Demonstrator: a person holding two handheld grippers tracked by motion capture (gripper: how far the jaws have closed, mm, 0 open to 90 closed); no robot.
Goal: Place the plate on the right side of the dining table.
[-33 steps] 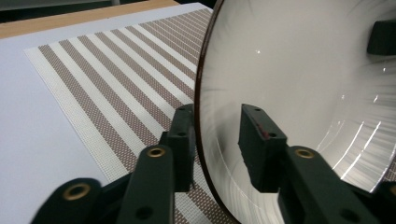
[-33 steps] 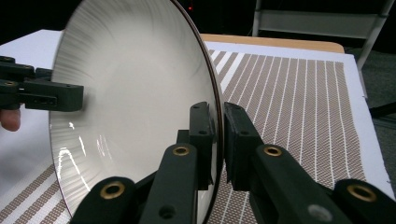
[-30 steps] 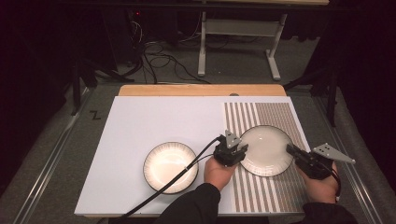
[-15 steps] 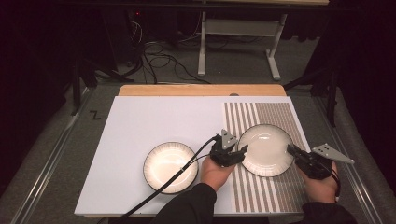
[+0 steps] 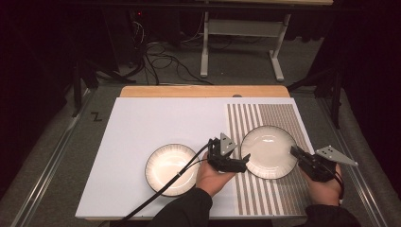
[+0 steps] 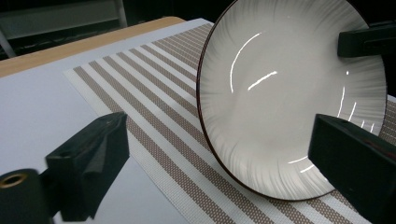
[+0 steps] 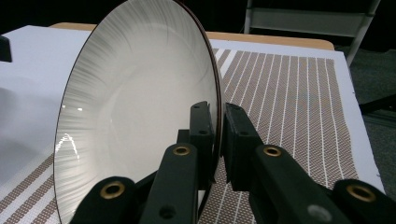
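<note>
White ribbed plate (image 6: 280,107), dark-rimmed, on a brown-striped placemat (image 6: 159,107) over a white board (image 6: 37,112). Left gripper (image 6: 219,158) jaws have just been opening, wide apart, clear of the plate. Another black jaw grips the far rim.

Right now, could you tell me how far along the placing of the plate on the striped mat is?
Nearly done. The plate already lies on the striped mat. The left gripper has just been opening, its jaws now wide with nothing between them. The right gripper is shut on the plate's rim. What looks left is releasing that grip. The second plate sits beside the mat on the white board.
</note>
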